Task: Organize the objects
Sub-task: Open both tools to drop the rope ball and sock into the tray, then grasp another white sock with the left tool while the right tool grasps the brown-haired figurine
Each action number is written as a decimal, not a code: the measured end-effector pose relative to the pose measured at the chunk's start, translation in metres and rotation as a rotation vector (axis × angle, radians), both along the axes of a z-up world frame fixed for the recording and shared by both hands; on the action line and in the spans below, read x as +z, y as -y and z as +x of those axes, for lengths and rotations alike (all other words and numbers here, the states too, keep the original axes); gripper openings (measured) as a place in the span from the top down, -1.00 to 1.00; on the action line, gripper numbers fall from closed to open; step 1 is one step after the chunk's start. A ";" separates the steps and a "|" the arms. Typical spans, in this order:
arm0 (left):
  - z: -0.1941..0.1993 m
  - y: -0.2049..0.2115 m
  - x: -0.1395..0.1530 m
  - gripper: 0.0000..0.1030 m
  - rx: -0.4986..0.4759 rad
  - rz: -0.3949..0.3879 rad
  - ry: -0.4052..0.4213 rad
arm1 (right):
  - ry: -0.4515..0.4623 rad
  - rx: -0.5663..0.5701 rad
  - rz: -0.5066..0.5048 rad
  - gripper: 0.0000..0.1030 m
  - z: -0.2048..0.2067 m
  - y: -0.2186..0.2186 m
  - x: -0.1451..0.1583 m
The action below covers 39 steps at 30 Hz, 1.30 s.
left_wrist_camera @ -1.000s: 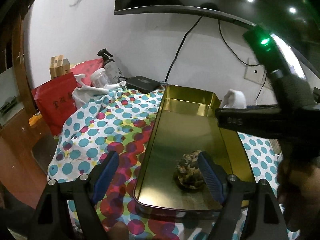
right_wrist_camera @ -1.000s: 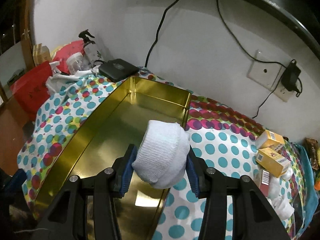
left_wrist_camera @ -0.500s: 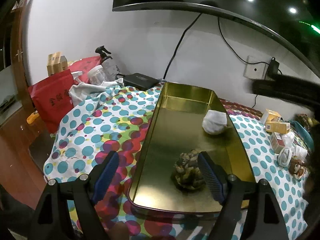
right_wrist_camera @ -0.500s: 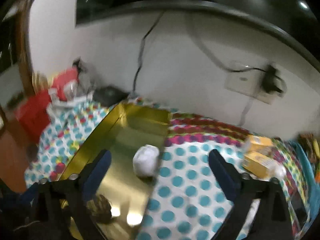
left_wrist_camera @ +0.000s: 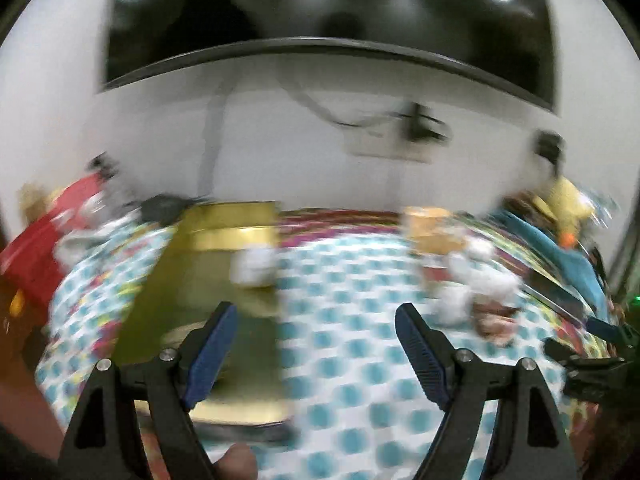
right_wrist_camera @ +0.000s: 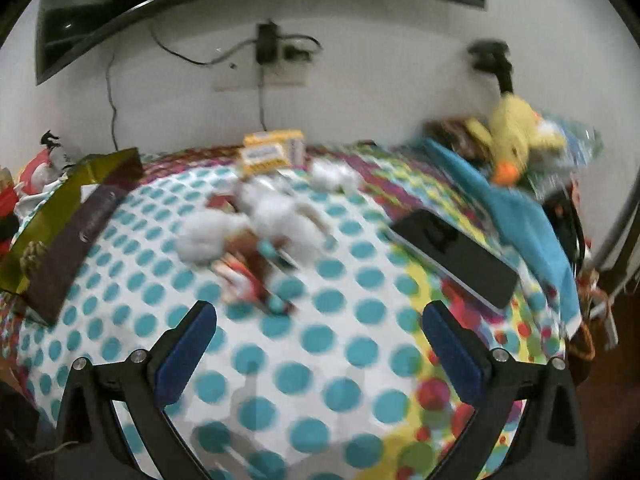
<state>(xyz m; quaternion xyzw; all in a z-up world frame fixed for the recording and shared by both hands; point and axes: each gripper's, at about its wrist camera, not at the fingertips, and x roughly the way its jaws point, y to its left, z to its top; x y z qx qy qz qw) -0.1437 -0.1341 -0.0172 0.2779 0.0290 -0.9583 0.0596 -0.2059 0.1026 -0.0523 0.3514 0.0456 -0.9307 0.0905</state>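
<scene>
White sock roll (left_wrist_camera: 253,266) now in gold tray (left_wrist_camera: 224,236), right tongs (right_wrist_camera: 320,344) emptied, wide.

Two handheld grippers of matching build: the left gripper (left_wrist_camera: 314,346) and the right gripper (right_wrist_camera: 318,350) each carry black angular plastic arms with triangular cut-outs, silver screw heads at the pivots, and ribbed dark-blue pads lining the inner faces of the jaws.
</scene>
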 end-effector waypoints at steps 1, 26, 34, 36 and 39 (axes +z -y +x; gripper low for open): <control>-0.011 -0.015 -0.003 -0.62 -0.043 0.001 0.013 | 0.007 -0.006 -0.008 -1.00 0.000 -0.007 -0.002; -0.132 -0.088 -0.065 -0.62 -0.160 -0.008 0.243 | 0.039 0.041 -0.065 -1.00 -0.002 -0.028 -0.022; -0.150 -0.092 -0.073 0.02 -0.181 0.013 0.292 | 0.052 0.054 -0.052 -1.00 -0.005 -0.021 -0.024; -0.149 -0.096 -0.074 0.30 -0.199 0.006 0.294 | 0.052 0.059 -0.041 -1.00 -0.006 -0.018 -0.023; -0.142 -0.099 -0.070 0.44 -0.198 -0.014 0.281 | 0.052 0.058 -0.040 -1.00 -0.008 -0.017 -0.022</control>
